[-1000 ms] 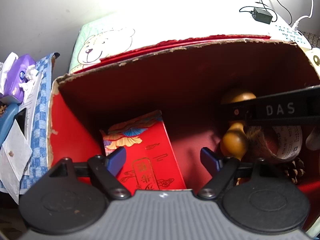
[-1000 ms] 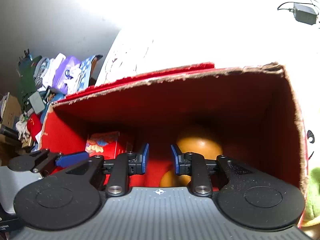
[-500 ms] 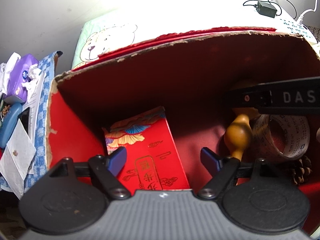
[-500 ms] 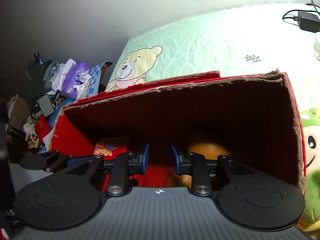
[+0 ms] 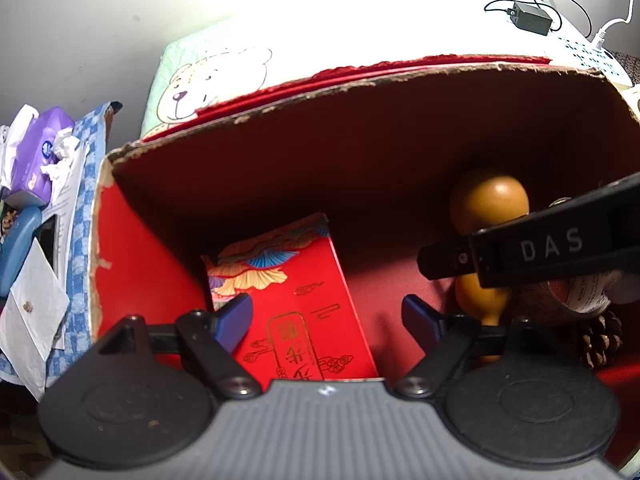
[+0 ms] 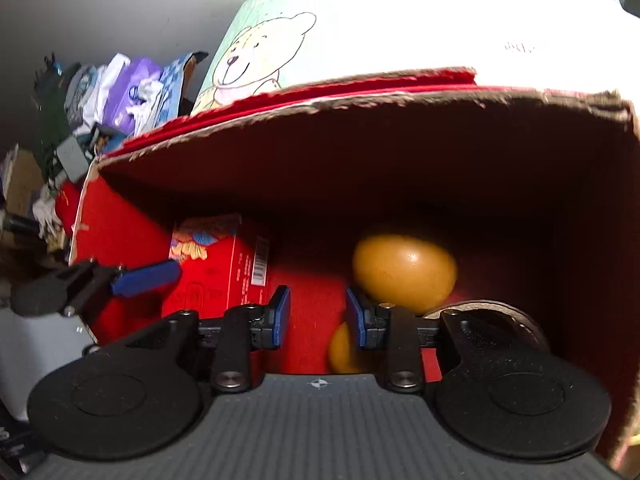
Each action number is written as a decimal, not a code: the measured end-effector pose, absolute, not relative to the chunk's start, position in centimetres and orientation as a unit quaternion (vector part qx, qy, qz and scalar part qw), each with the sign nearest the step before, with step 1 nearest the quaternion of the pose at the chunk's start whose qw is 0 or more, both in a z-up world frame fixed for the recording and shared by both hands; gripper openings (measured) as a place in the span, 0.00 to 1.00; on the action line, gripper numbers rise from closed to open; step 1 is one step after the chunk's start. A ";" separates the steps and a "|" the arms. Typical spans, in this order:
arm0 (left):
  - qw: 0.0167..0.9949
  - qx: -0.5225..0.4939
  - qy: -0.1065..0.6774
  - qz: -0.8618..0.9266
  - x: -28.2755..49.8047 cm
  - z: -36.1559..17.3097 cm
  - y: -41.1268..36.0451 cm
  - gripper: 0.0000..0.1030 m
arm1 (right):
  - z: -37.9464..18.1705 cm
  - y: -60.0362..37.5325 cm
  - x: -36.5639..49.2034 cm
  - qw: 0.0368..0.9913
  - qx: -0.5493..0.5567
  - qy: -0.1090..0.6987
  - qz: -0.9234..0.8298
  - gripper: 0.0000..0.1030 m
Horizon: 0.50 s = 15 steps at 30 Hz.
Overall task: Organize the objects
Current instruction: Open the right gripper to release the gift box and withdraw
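A large red cardboard box (image 5: 360,92) stands open on the bed. Inside it lie a small red packet box (image 5: 296,304) at the left and a brown gourd (image 5: 488,200) at the right, with a tape roll (image 5: 580,296) and a pine cone (image 5: 600,336) beside the gourd. My left gripper (image 5: 327,314) is open and empty above the red packet box. My right gripper (image 6: 318,316) hangs inside the big box with its jaws a small gap apart, nothing between them; the gourd (image 6: 404,268) lies just beyond its right finger. The red packet box (image 6: 216,260) is to its left.
The big box rests on a pale green sheet with a bear print (image 5: 208,84). Left of the bed is a clutter pile with a purple tissue pack (image 5: 36,152) and papers (image 5: 28,308). A black adapter with cable (image 5: 532,20) lies at the far right.
The right gripper has moved closer and lower into the big box. The left gripper has barely shifted. Both jaw openings are the same as before.
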State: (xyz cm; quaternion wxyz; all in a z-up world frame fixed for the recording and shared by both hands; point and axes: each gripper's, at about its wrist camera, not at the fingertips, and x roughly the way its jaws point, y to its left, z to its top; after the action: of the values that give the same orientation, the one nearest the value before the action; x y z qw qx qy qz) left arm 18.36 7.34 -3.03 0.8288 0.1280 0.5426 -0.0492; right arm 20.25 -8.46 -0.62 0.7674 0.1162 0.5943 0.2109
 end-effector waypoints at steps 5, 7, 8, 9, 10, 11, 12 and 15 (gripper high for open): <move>0.829 0.125 0.543 -0.051 18.4 -3.1 7.4 0.81 | 0.3 -8.9 19.4 0.770 0.097 0.594 0.212 0.39; 0.829 0.124 0.543 -0.052 18.3 -3.0 7.4 0.81 | 0.7 -9.4 18.7 0.780 0.114 0.572 0.225 0.38; 0.829 0.125 0.543 -0.052 18.3 -3.1 7.4 0.81 | 1.0 -9.6 18.3 0.783 0.125 0.564 0.229 0.38; 0.829 0.125 0.543 -0.052 18.3 -3.1 7.4 0.81 | 1.3 -9.9 18.0 0.788 0.138 0.554 0.232 0.38; 0.829 0.125 0.543 -0.052 18.3 -3.0 7.4 0.81 | 1.6 -10.1 17.5 0.795 0.144 0.542 0.232 0.38; 0.830 0.126 0.541 -0.052 18.3 -3.0 7.4 0.81 | 2.0 -10.2 16.8 0.806 0.143 0.525 0.232 0.38; 0.831 0.126 0.540 -0.053 18.2 -3.0 7.4 0.81 | 2.3 -10.2 16.1 0.819 0.134 0.509 0.230 0.38; 0.838 0.127 0.528 -0.054 17.9 -2.7 7.4 0.81 | 3.3 -10.2 14.3 0.852 0.100 0.465 0.218 0.38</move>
State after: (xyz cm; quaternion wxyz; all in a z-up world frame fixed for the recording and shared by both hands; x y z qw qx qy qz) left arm 17.94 7.42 -2.69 0.8379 0.1270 0.5281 -0.0536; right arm 14.29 -10.20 3.26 0.8519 0.1002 0.4654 0.2182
